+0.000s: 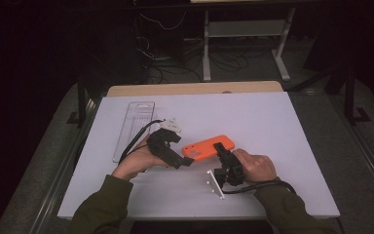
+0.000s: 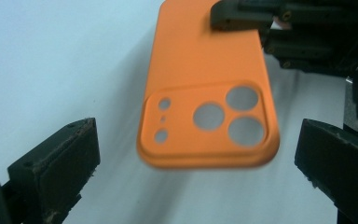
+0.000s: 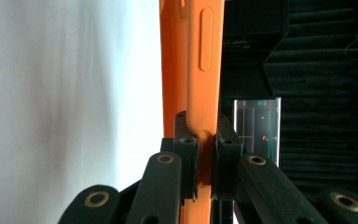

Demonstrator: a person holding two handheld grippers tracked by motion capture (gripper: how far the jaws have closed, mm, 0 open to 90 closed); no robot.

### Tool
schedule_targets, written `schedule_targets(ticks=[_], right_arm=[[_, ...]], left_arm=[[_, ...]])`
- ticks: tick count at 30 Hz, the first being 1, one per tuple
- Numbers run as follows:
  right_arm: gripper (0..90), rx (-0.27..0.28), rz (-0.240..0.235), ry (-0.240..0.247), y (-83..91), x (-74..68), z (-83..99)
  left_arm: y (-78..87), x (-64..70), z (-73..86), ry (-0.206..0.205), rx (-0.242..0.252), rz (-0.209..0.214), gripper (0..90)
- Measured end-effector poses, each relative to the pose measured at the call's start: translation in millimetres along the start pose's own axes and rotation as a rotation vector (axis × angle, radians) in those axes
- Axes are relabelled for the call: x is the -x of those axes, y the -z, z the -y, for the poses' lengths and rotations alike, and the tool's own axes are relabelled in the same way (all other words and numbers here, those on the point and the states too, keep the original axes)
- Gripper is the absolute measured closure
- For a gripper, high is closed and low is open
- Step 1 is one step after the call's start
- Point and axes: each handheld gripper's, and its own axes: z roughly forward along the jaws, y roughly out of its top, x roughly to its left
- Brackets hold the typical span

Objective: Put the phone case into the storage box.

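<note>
White table [image 1: 272, 126] holds one orange phone case [image 1: 208, 146], right claw [image 1: 220, 149] clamping it, left claw [image 1: 187, 160] spread.

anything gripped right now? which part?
Right gripper is shut on the orange phone case, clamping its side edge. Left gripper is open, jaws either side of the case's camera end, not touching.

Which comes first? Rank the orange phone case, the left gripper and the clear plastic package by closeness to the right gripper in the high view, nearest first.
1. Orange phone case: clamped in the right gripper, at the table's middle.
2. Left gripper: just left of the case's camera end, jaws open.
3. Clear plastic package: flat on the table's far left.
</note>
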Motion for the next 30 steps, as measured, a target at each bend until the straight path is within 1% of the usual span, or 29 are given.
schedule_targets(ticks=[3, 4, 5, 7, 8, 9, 10, 11, 13, 14, 16, 17, 18, 19, 21, 22, 23, 25, 27, 28, 29, 30], right_arm=[[81.6, -0.013, -0.004, -0.012, 0.0, 1.3, 3.7], [81.6, -0.019, -0.005, -0.024, -0.1, 2.0, 5.4], [81.6, -0.024, -0.015, -0.007, -0.1, 3.1, 6.5], [81.6, -0.029, -0.025, -0.03, -0.5, 3.8, 8.8], [81.6, -0.031, -0.029, -0.034, -0.6, 4.8, 9.6], [81.6, -0.033, -0.03, -0.046, -0.9, 5.2, 10.7], [81.6, -0.04, -0.031, -0.063, -1.1, 7.0, 12.3], [81.7, -0.042, -0.028, -0.073, -1.2, 7.5, 13.3], [81.6, -0.049, -0.044, -0.095, -2.0, 8.8, 15.7], [81.6, -0.05, -0.045, -0.107, -2.1, 9.6, 16.6], [81.6, -0.052, -0.057, -0.118, -3.0, 11.6, 18.5], [81.6, -0.058, -0.062, -0.142, -2.7, 11.8, 19.2], [81.5, -0.058, -0.068, -0.154, -3.1, 12.5, 19.9], [81.6, -0.055, -0.064, -0.153, -3.7, 13.8, 20.7], [81.5, -0.062, -0.073, -0.169, -4.2, 13.4, 21.8], [81.5, -0.065, -0.082, -0.188, -4.6, 14.0, 22.7], [81.5, -0.081, -0.095, -0.214, -4.2, 13.4, 22.8], [81.5, -0.085, -0.09, -0.215, -4.4, 14.8, 23.4], [81.5, -0.09, -0.103, -0.231, -4.3, 16.0, 23.5], [81.5, -0.093, -0.102, -0.241, -4.3, 16.2, 23.4], [81.5, -0.095, -0.109, -0.246, -4.6, 17.1, 23.4], [81.5, -0.097, -0.106, -0.247, -4.8, 17.9, 23.3]], left_arm=[[1.1, -1.8, 1.9, 0.002, -0.002, -0.009, 0.0], [1.2, -2.1, 2.4, -0.001, -0.003, -0.008, 0.0], [1.3, -2.3, 2.7, -0.002, -0.004, -0.009, 0.0], [1.6, -2.9, 3.4, -0.006, -0.012, -0.011, 0.0], [1.5, -3.7, 3.7, -0.009, -0.014, -0.015, 0.0], [1.2, -3.6, 4.4, 0.001, -0.019, -0.01, 0.0], [1.2, -4.2, 4.6, -0.007, -0.02, -0.013, 0.0], [1.0, -3.5, 5.0, 0.007, -0.019, -0.012, 0.0], [1.2, -4.5, 5.2, -0.006, -0.02, -0.02, 0.0], [2.1, -6.0, 5.3, -0.027, -0.032, -0.024, 0.0], [0.8, -4.8, 6.1, -0.013, -0.02, -0.033, 0.0], [0.7, -5.2, 6.3, -0.015, -0.023, -0.036, 0.0], [1.2, -6.5, 6.6, -0.032, -0.034, -0.038, 0.0], [1.0, -6.4, 6.9, -0.033, -0.034, -0.041, 0.0], [0.7, -6.7, 7.1, -0.034, -0.034, -0.046, 0.0], [0.5, -6.1, 7.5, -0.025, -0.033, -0.045, 0.0], [0.5, -6.2, 7.6, -0.027, -0.031, -0.048, 0.0], [0.1, -6.2, 7.9, -0.026, -0.028, -0.053, 0.0], [0.6, -6.6, 7.8, -0.032, -0.034, -0.057, 0.0], [0.8, -6.6, 7.7, -0.029, -0.03, -0.064, 0.0], [0.4, -6.1, 7.7, -0.018, -0.022, -0.064, 0.0], [1.2, -6.7, 7.5, -0.022, -0.026, -0.069, 0.0]])
